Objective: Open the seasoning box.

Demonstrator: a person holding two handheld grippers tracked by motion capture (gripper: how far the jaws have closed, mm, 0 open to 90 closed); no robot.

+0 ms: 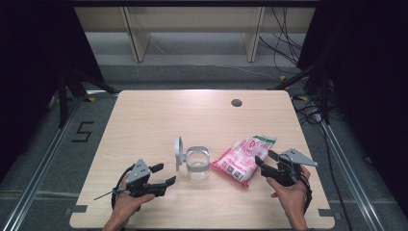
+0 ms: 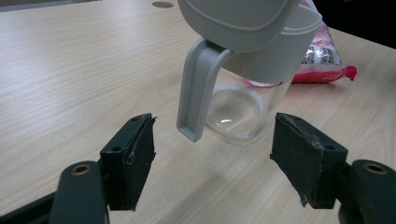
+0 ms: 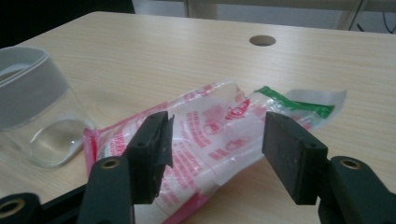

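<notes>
Near the desk's (image 1: 144, 115) front edge, our left gripper (image 2: 212, 156) gapes empty before the jar (image 2: 243, 70). Our right gripper's (image 3: 215, 156) jaws straddle the pink bag (image 3: 205, 135), wide open, gripping nothing.

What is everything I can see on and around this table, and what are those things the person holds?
Clear jug: one, see-through with grey collar and handle, mid-table, grey lid hinged open.
Pink and white bag: one, green strip at top, lying right of the jug.
Table: one, light wood, with a round hole near its far edge.
Cables: several, black, on the floor behind.
Left tool: one, black, open, beside the jug's handle.
Right tool: one, black, open, at the bag's edge.
Hands: two, holding the tools.
</notes>
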